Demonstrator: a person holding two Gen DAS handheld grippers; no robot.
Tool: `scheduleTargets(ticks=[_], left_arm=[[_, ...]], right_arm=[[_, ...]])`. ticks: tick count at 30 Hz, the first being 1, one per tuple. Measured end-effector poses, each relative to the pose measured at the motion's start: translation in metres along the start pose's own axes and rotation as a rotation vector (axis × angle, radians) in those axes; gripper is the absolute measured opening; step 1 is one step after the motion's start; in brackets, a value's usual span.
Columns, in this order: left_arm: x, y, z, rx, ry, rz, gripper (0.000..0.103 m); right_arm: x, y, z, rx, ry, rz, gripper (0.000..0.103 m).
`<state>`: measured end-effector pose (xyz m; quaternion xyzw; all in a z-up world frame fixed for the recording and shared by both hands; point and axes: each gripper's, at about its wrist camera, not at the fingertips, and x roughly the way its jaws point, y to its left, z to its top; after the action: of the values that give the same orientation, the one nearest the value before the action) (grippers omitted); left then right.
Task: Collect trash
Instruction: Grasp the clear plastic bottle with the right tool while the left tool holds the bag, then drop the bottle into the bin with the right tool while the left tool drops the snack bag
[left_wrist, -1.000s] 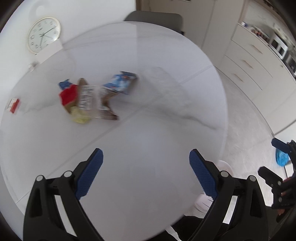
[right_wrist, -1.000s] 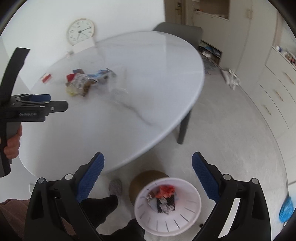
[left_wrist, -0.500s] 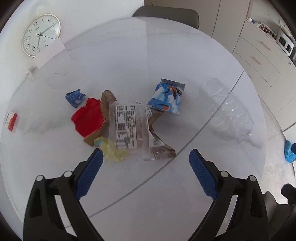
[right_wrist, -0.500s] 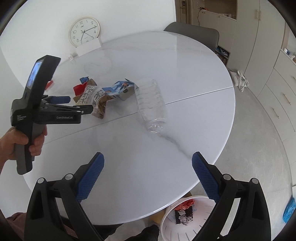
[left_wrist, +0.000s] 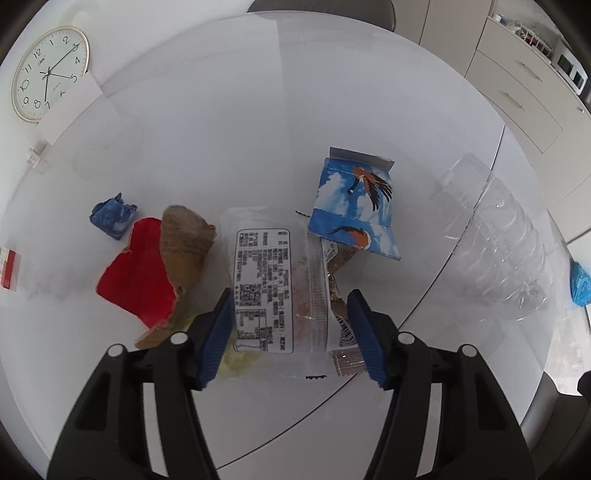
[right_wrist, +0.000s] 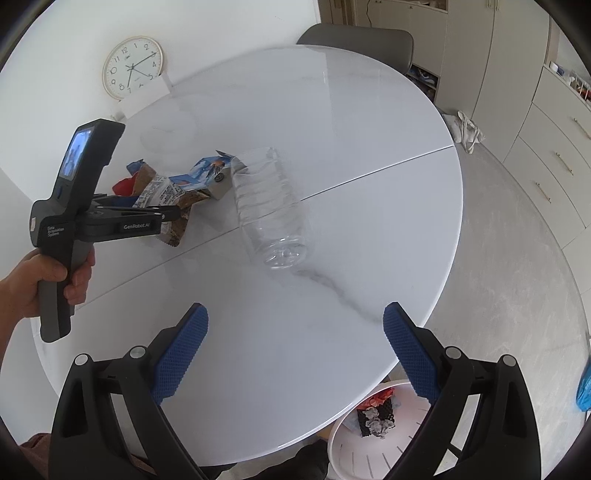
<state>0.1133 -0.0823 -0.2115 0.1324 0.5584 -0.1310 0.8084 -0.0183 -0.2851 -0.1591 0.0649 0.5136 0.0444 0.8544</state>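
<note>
A pile of trash lies on the round white table (left_wrist: 332, 92): a clear plastic packet with a printed label (left_wrist: 269, 288), a brown paper bag (left_wrist: 184, 240), a red scrap (left_wrist: 136, 273), a blue crumpled wrapper (left_wrist: 110, 218), a blue bird-print carton (left_wrist: 354, 210) and a clear plastic bottle (right_wrist: 269, 206) on its side. My left gripper (left_wrist: 291, 336) is partly closed, its fingers on either side of the clear packet. My right gripper (right_wrist: 295, 358) is open and empty above the table's near edge, short of the bottle.
A white bin (right_wrist: 373, 439) with trash inside stands on the floor under the table's near edge. A clock (right_wrist: 132, 67) leans on the wall behind the table. A grey chair (right_wrist: 354, 35) stands at the far side. Cabinets line the right.
My left gripper has moved forward and down over the pile and its fingers have narrowed around the clear packet. My right gripper has lifted from over the bin to the table's edge.
</note>
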Motion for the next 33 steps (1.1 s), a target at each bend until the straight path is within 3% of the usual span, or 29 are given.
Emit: scheduleTargets(ticks=[10, 19, 20, 23, 27, 33], left_arm=[[-0.028, 0.016, -0.013, -0.075, -0.025, -0.044, 0.054], [-0.057, 0.037, -0.046, -0.173, -0.035, -0.082, 0.053], [-0.06, 0.039, -0.05, -0.18, -0.039, -0.085, 0.053], [-0.069, 0.044, -0.057, -0.188, -0.05, -0.086, 0.053], [-0.081, 0.047, -0.063, -0.182, -0.064, -0.086, 0.053], [-0.106, 0.035, -0.072, -0.129, -0.091, -0.104, 0.053]], right_arm=[[0.021, 0.008, 0.049, -0.042, -0.02, 0.014, 0.095], [0.107, 0.045, 0.092, -0.179, 0.146, -0.044, 0.095], [0.112, 0.047, 0.093, -0.189, 0.159, -0.055, 0.092], [0.125, 0.049, 0.092, -0.201, 0.207, -0.065, 0.062], [0.115, 0.043, 0.091, -0.157, 0.198, -0.026, 0.062], [0.056, 0.017, 0.07, -0.052, 0.113, 0.023, 0.062]])
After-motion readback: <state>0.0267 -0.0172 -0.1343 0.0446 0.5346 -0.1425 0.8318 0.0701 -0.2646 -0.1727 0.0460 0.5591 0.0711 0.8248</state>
